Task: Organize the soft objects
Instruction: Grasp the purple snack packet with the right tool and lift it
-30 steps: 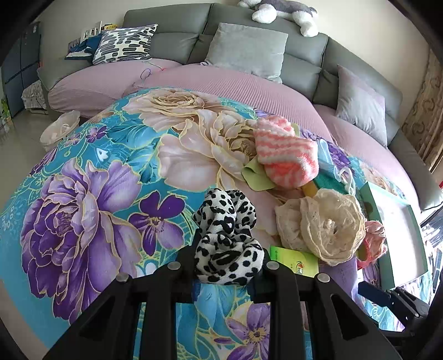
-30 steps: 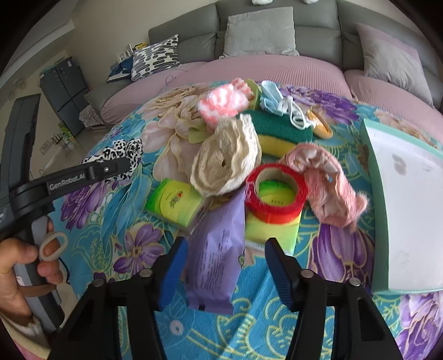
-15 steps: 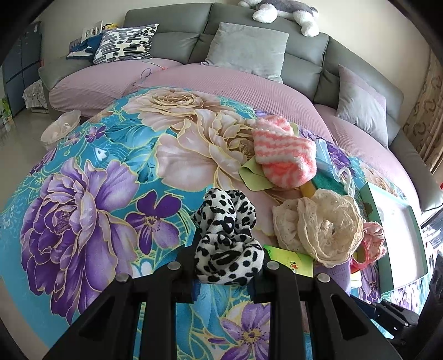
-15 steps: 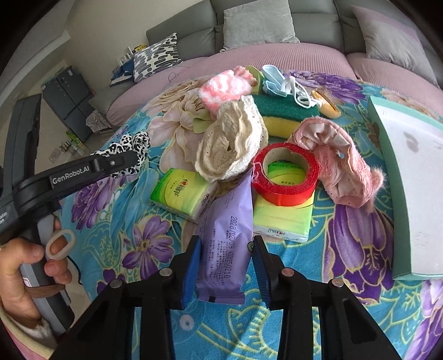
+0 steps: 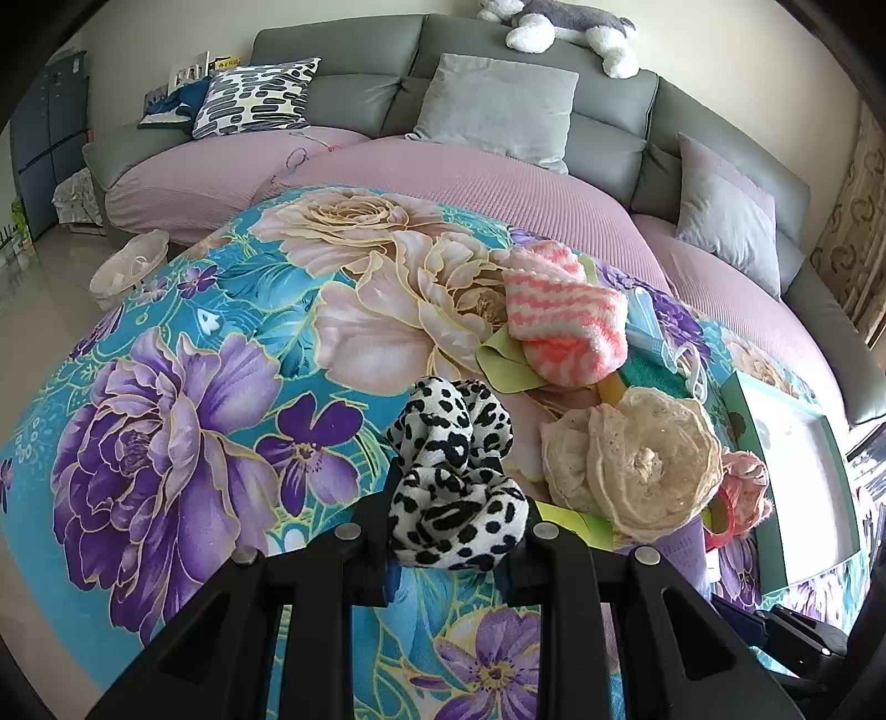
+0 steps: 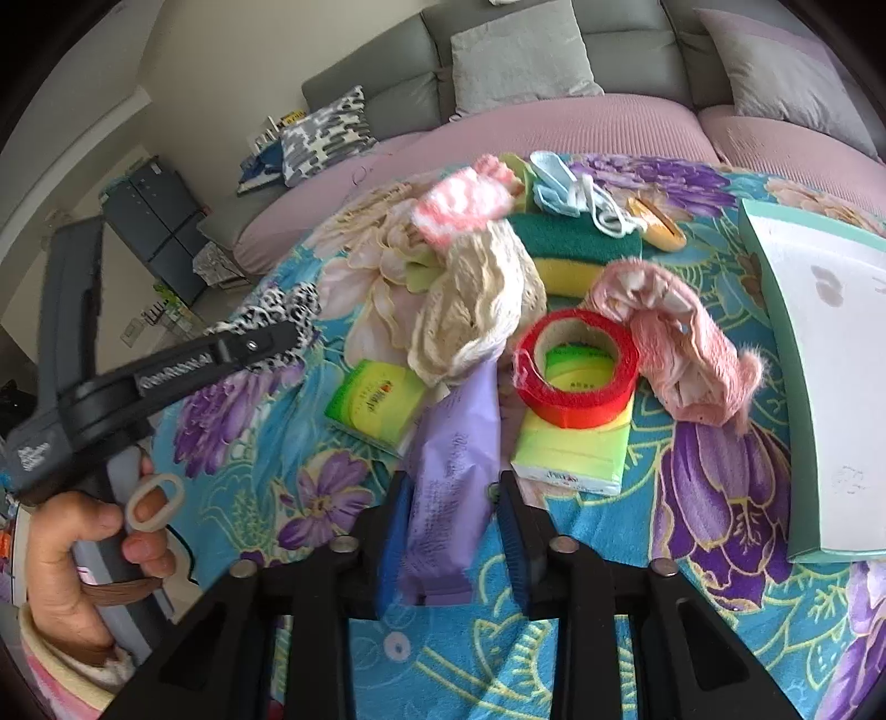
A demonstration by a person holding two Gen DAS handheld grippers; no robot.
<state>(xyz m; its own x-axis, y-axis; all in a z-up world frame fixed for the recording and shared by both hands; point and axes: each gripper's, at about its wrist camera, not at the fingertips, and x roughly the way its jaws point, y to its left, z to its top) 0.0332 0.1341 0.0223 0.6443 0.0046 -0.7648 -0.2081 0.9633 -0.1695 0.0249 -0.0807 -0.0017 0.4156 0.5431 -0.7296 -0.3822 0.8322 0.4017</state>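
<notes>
Left wrist view: the left gripper (image 5: 457,545) is clamped on the spotted cloth (image 5: 454,471), with the cream lace piece (image 5: 637,459) and striped sock (image 5: 565,321) lying beyond its right jaw. Right wrist view: the right gripper (image 6: 451,526) is closing around the purple pack (image 6: 451,471); the white tray (image 6: 830,360) beyond its right jaw looks empty, so sorting seems barely begun.

Grey sofa (image 5: 603,133) with cushions (image 5: 493,111), plush toy (image 5: 559,25) on top.
</notes>
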